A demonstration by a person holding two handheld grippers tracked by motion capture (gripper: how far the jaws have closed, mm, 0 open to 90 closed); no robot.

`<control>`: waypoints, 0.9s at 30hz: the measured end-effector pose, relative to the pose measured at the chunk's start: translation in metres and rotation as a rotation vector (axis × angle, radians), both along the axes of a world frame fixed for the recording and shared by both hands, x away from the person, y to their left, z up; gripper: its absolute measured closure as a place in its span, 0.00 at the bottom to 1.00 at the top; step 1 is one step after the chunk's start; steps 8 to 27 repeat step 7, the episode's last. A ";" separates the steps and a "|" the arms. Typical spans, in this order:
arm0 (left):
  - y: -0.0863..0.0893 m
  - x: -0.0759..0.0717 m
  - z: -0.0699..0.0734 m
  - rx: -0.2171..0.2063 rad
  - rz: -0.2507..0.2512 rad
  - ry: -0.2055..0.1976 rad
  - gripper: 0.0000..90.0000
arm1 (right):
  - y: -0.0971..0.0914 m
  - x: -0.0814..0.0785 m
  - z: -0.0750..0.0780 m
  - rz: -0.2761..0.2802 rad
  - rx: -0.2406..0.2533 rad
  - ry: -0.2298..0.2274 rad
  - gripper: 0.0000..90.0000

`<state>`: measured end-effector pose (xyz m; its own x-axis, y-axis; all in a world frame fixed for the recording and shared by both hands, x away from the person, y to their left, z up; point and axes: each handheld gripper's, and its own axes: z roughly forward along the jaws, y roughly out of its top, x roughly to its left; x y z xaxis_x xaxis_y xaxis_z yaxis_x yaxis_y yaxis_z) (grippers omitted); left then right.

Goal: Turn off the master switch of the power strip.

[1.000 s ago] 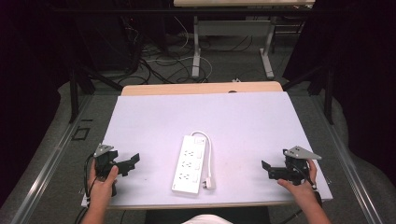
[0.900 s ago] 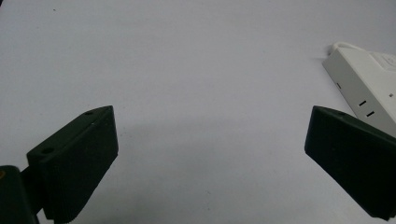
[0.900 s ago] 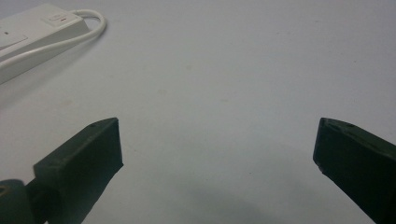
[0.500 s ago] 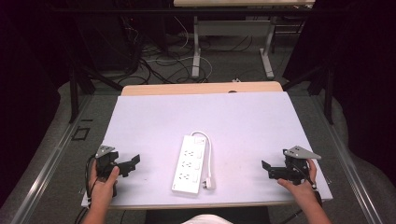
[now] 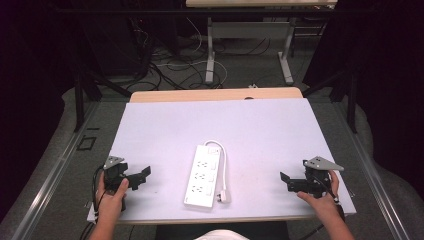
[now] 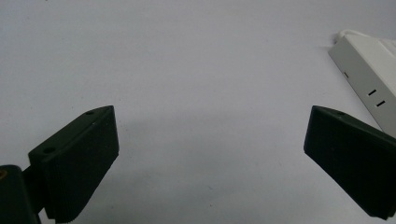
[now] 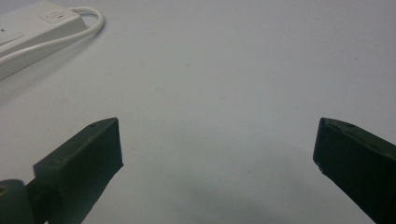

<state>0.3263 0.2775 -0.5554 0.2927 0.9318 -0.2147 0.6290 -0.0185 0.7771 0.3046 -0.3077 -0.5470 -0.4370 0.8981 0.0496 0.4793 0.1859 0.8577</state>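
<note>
Work looks unstarted: a white power strip (image 5: 205, 175) lies untouched at the table's (image 5: 260, 125) centre, toward six o'clock. Left gripper (image 5: 142, 176) rests at eight o'clock and right gripper (image 5: 286, 181) at four o'clock, both with jaws spread wide, holding nothing, well apart from the strip. It is a long, smooth plastic bar with rows of sockets; its rounded white cord (image 5: 225, 167) loops along the right side to a plug (image 5: 223, 197). Tabletop is matte, pale and flat; jaw pads are black and ribbed.
</note>
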 end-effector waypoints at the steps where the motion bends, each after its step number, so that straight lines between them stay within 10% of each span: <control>1: 0.000 0.000 0.000 -0.001 0.000 0.000 0.03 | 0.000 0.000 0.000 0.000 -0.001 0.000 0.01; 27: 0.000 0.001 0.000 -0.002 0.001 0.003 0.04 | 0.000 0.000 0.000 0.001 0.003 -0.001 0.01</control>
